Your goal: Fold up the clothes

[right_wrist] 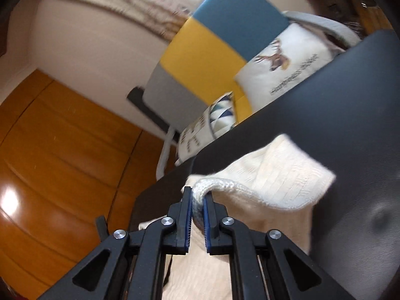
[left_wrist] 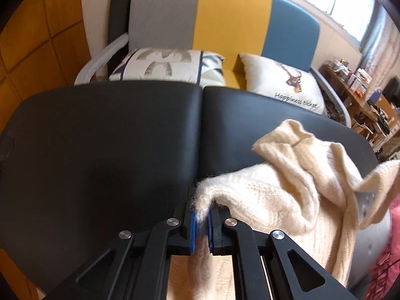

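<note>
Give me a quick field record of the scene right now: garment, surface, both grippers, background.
garment: cream knit sweater, rumpled, not yet folded
surface: black padded table, sweater on its right part in the left wrist view
left gripper: shut on a fuzzy edge of the sweater
right gripper: shut on a rolled knit edge of the sweater
background: grey, yellow and blue sofa with two printed cushions

**Count of things in view**

One cream knitted sweater [left_wrist: 280, 200] lies on one black padded table [left_wrist: 100, 137], right and near. Two grippers: the left gripper [left_wrist: 202, 215] and the right gripper [right_wrist: 198, 200]. Far behind stands one sofa [left_wrist: 225, 20] with three colour panels: grey, yellow, blue. On it rest two cushions: a patterned cushion [left_wrist: 165, 65] left, a deer cushion [left_wrist: 282, 82] right.
</note>
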### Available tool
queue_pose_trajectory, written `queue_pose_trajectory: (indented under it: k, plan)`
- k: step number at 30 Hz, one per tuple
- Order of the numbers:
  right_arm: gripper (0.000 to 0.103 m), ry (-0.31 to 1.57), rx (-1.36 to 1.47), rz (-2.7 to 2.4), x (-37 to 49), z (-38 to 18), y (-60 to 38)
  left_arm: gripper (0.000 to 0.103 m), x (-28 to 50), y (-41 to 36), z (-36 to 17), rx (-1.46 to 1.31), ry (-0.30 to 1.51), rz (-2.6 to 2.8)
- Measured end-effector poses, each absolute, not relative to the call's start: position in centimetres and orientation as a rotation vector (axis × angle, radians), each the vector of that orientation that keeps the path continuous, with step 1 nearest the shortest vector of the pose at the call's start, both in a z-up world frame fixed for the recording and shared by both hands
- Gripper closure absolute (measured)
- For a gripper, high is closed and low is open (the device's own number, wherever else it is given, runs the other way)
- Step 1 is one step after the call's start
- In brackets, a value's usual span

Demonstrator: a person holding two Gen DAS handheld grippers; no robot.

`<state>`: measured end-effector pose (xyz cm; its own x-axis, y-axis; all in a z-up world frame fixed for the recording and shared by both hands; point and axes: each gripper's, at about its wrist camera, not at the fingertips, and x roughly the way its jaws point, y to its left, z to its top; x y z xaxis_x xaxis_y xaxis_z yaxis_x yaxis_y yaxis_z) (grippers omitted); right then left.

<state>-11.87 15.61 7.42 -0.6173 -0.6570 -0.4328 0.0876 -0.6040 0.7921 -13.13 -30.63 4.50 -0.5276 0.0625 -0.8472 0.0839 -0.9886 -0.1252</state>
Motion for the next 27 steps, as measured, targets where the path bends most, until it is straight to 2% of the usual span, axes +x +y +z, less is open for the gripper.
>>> queue_pose_trajectory:
  k: [9,15,17,18,19,22,24,27]
  plan:
    - [0.096,-1.245,1.106,-2.342,-14.5,3.2,23.0,0.096,-14.3,-33.2,0.1,1.569,0.27,-2.567]
    - [0.096,-1.286,1.19,-2.512,-16.3,0.6,28.0,0.094,-15.5,-33.8,-2.0,1.573,0.179,-2.485]
    - [0.093,-1.226,1.267,-2.568,-17.0,-0.1,28.8,0.09,-16.0,-33.4,-3.0,1.579,0.123,-2.453]
    - [0.087,-1.183,1.309,-2.594,-17.1,-0.3,29.0,0.089,-15.9,-33.0,-3.0,1.558,0.09,-2.453]
    - [0.076,-1.137,1.351,-2.62,-17.3,-0.5,29.0,0.083,-15.9,-32.7,-3.0,1.535,0.057,-2.453]
    - [0.075,-0.992,1.478,-2.691,-17.7,-0.9,29.0,0.079,-15.7,-32.2,-2.7,1.565,0.02,-2.446]
    - [0.074,-0.8,1.523,-2.833,-17.2,0.3,28.7,0.078,-15.2,-32.6,-2.1,1.594,0.051,-2.449]
    - [0.074,-0.547,1.43,-3.054,-14.4,3.9,27.4,0.075,-13.8,-33.8,-0.3,1.561,0.131,-2.479]
